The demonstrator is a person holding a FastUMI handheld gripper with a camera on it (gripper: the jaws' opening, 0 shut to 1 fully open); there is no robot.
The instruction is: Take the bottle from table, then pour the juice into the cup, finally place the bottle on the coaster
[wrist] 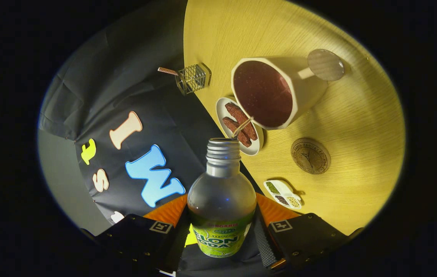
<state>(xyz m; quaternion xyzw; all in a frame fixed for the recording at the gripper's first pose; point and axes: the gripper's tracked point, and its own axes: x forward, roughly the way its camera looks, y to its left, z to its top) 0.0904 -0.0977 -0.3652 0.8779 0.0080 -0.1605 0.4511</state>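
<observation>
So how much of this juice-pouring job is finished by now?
Done: the claw has picked up the clear plastic bottle with the green label; both fingers press on it. In hand: a thin stream runs from its open neck into the cream cup, which already holds dark liquid. Left: setting the bottle on the round cork coaster.

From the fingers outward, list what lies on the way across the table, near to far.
Bottle held between the fingers, then the small divided dish, the round coaster, the plate of brown sticks, the cup, and the wire holder farthest out.
</observation>
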